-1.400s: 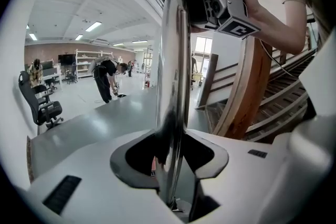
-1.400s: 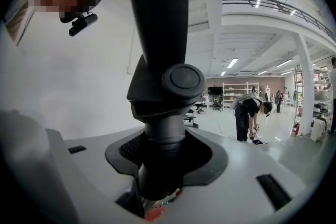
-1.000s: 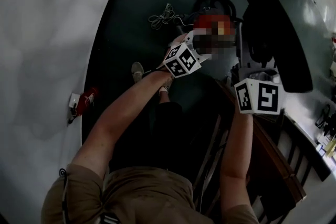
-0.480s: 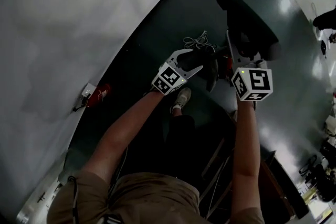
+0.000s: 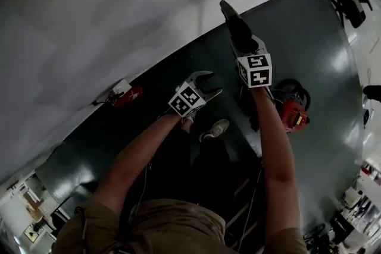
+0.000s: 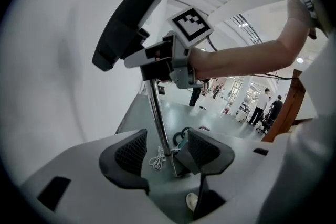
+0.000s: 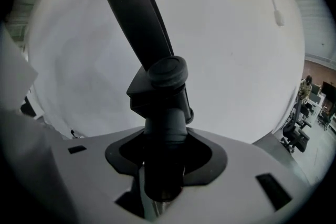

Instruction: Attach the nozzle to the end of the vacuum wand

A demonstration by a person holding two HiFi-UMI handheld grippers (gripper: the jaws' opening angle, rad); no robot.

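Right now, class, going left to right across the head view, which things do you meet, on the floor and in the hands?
Red item by the wall → left gripper → right gripper, gripping the nozzle → red vacuum cleaner.

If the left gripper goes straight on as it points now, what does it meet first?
Probably the metal wand, seen right between the open fingers of the left gripper; its distance is unclear.

I stand on a dark green floor (image 5: 315,50). My shoe (image 5: 215,128) is on it, near a red vacuum (image 5: 294,114). A white cord (image 6: 156,157) lies bunched up. A small red thing (image 5: 127,96) sits at the floor's edge by the wall.
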